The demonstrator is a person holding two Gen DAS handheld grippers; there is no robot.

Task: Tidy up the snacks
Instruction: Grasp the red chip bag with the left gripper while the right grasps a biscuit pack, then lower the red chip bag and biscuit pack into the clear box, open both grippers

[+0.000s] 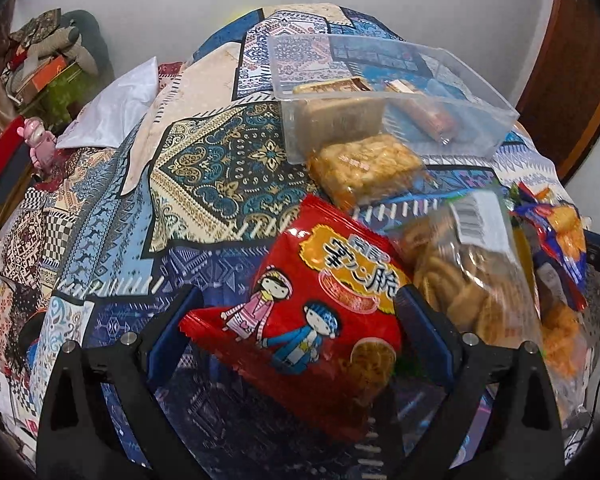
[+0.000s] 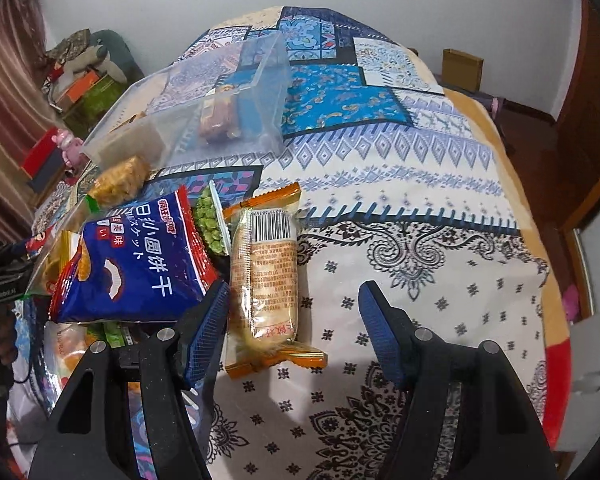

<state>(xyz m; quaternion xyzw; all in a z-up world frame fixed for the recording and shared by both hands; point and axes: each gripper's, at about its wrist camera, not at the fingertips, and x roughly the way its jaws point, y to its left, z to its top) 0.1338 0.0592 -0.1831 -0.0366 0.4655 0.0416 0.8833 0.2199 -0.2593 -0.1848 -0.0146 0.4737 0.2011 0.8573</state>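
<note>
My left gripper (image 1: 298, 312) is open, its jaws on either side of a red snack bag (image 1: 312, 308) with cartoon children that lies on the patterned bedspread. Beyond it lie a yellow crispy snack pack (image 1: 364, 164) and a clear plastic bin (image 1: 380, 92) holding several wrapped snacks. A clear bag of brown cookies (image 1: 472, 280) lies to the right. My right gripper (image 2: 294, 308) is open over an orange-edged bread pack (image 2: 266, 276), which lies by the left finger. A blue biscuit bag (image 2: 136, 256) and a green pea pack (image 2: 210, 222) lie to its left. The bin (image 2: 220, 120) shows farther back.
A blue-orange snack bag (image 1: 556, 236) lies at the right edge of the left wrist view. A white pillow (image 1: 116, 108) sits at the bed's left. A cluttered shelf (image 1: 44, 64) and pink toy (image 1: 40, 144) stand beyond the bed. A cardboard box (image 2: 462, 68) sits far right.
</note>
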